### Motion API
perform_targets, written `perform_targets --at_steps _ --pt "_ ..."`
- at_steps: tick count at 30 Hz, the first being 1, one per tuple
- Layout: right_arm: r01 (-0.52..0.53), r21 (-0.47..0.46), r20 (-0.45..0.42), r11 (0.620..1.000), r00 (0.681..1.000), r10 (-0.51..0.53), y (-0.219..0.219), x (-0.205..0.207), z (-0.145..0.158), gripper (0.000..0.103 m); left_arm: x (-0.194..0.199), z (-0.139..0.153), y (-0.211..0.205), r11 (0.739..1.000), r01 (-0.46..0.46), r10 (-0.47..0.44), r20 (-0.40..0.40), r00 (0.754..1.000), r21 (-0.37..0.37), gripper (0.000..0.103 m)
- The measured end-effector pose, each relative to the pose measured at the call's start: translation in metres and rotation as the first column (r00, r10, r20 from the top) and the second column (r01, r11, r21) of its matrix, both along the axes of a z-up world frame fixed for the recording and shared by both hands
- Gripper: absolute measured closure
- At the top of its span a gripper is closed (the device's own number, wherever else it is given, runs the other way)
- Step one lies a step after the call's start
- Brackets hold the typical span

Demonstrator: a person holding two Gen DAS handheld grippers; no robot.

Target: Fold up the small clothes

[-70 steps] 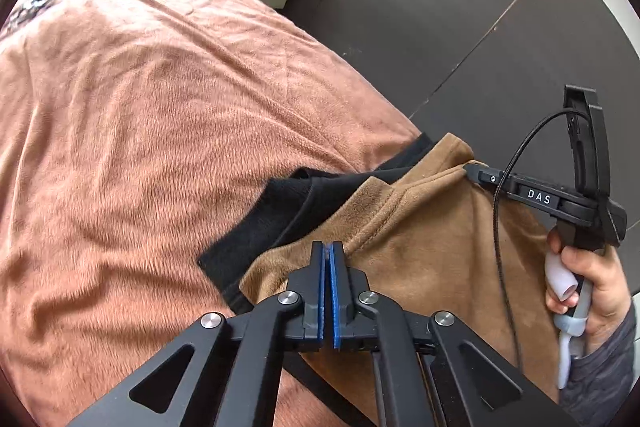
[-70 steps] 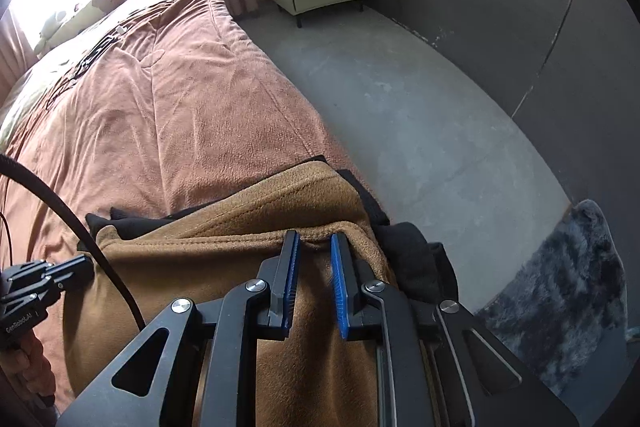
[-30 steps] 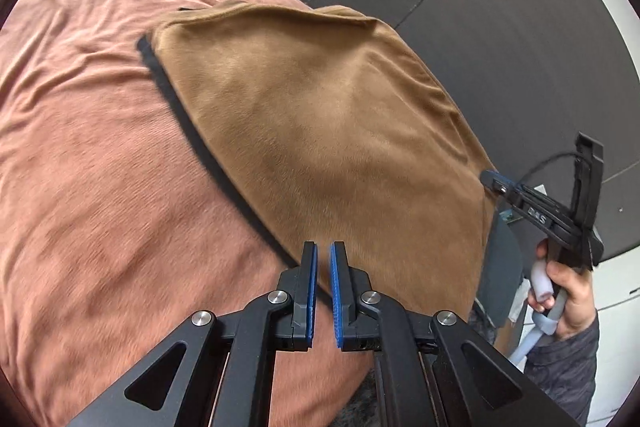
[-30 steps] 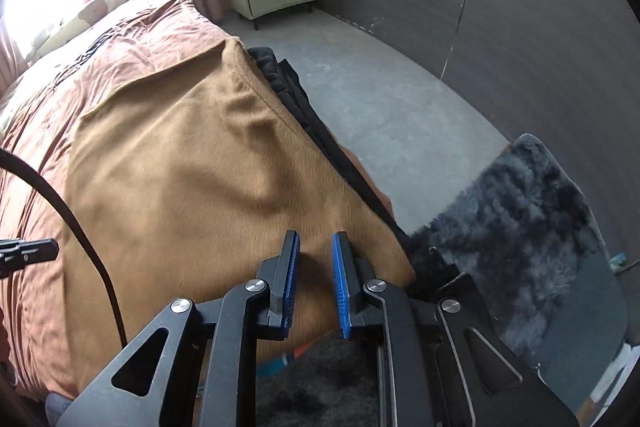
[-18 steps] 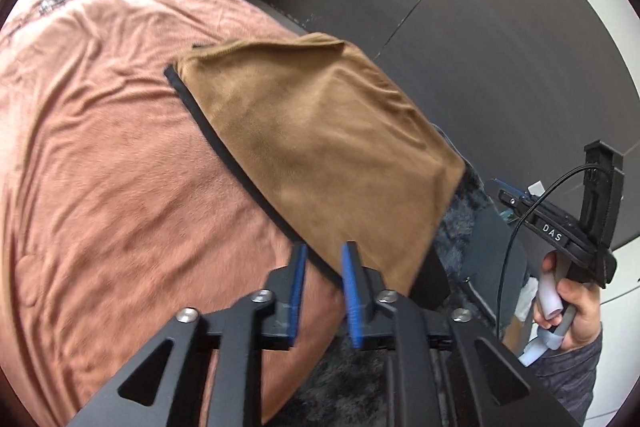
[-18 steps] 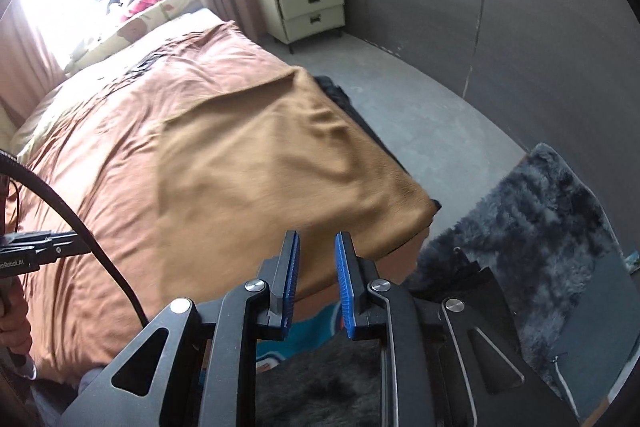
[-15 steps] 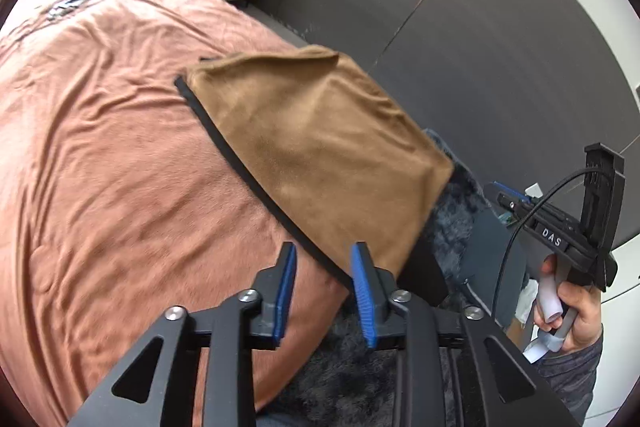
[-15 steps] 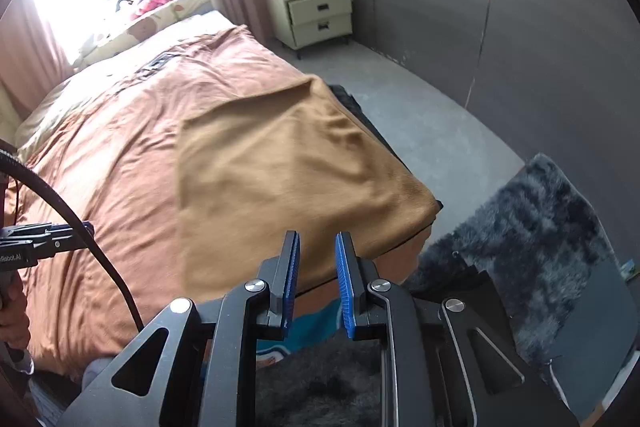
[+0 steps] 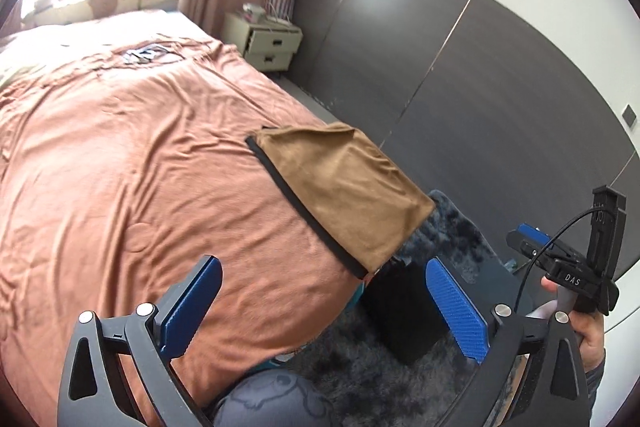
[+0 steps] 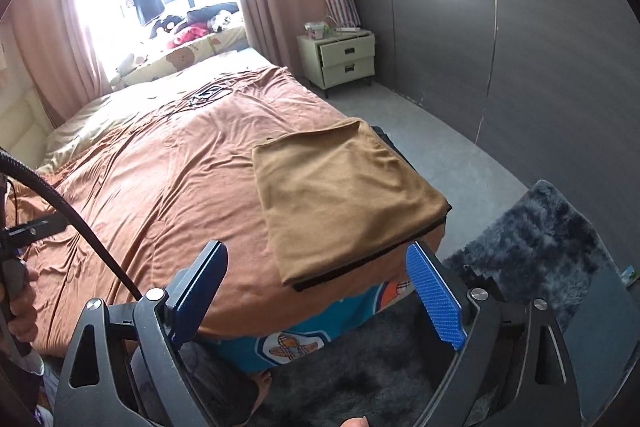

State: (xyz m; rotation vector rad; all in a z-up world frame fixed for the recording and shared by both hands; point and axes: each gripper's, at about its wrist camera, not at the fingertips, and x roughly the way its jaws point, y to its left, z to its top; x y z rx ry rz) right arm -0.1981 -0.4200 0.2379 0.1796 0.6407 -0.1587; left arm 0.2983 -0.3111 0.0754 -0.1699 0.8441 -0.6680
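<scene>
At the near right corner of the bed (image 10: 132,167), a folded brown garment (image 10: 344,195) is seen lying flat on the rust-coloured bedspread, with a black layer showing as a thin edge beneath it. Both tools are held back from the bed: the left tool (image 9: 324,303) is spread wide and holds nothing, and the right tool (image 10: 320,291) is likewise spread wide and empty. The garment's front corner is set very close to the mattress edge, above a dark shaggy rug (image 10: 552,235) on the floor.

The fold is judged to be essentially finished, so the main risk is disturbance. If the stack were nudged by a tool, it could be pushed over the edge onto the rug and the fold undone. If only the brown top layer were pinched, the black layer could be left behind or dragged askew. The right tool's cable (image 10: 68,215) hangs over the bedspread and could be caught on the cloth.
</scene>
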Motion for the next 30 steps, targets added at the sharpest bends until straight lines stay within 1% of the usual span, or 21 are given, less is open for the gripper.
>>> perform_targets --at_steps 2,3,4,7,11,15,19,25,28,30 --pt "0.016 -0.003 0.017 1.000 1.000 -0.016 0.009 -0.018 0.004 0.004 -0.013 0.007 0.013 1.000 -0.001 0.002 0.020 1.000 -0.010 0.001" --pt "0.015 0.002 0.029 1.000 0.999 -0.015 0.011 -0.023 0.005 0.001 -0.021 0.011 0.020 1.000 -0.002 0.003 0.035 0.999 -0.012 0.001" --pt "0.011 0.006 0.043 1.000 0.999 -0.011 0.015 -0.030 0.006 0.000 -0.029 0.015 0.028 1.000 -0.008 0.009 0.053 0.999 -0.008 0.000" --pt "0.001 -0.008 0.073 1.000 0.997 0.000 0.030 -0.049 0.007 0.000 -0.049 0.021 0.048 1.000 -0.022 0.023 0.087 0.996 -0.011 0.000" --pt "-0.013 -0.033 0.086 0.999 0.996 0.016 0.050 -0.066 0.007 0.000 -0.079 0.027 0.075 1.000 -0.028 0.030 0.131 0.991 -0.011 0.000" --pt "-0.053 -0.028 0.106 0.998 0.993 0.056 0.075 -0.081 0.007 0.000 -0.116 0.033 0.099 0.999 -0.034 0.032 0.206 0.978 0.006 0.000" --pt "-0.088 -0.044 0.145 0.995 0.985 0.094 0.104 -0.097 0.005 0.000 -0.145 0.033 0.126 0.999 -0.051 0.050 0.234 0.971 -0.001 0.000" --pt "-0.137 -0.043 0.201 0.990 0.969 0.143 0.134 -0.120 -0.005 0.000 -0.188 0.028 0.169 0.990 -0.138 0.127 0.276 0.953 0.020 0.000" --pt "-0.145 -0.033 0.209 0.989 0.967 0.149 0.144 -0.130 -0.016 0.000 -0.208 0.025 0.187 0.985 -0.169 0.154 0.290 0.944 0.029 0.000" --pt "-0.152 -0.025 0.209 0.988 0.966 0.154 0.148 -0.132 -0.022 0.000 -0.224 0.021 0.202 0.980 -0.198 0.183 0.301 0.936 0.020 0.000"
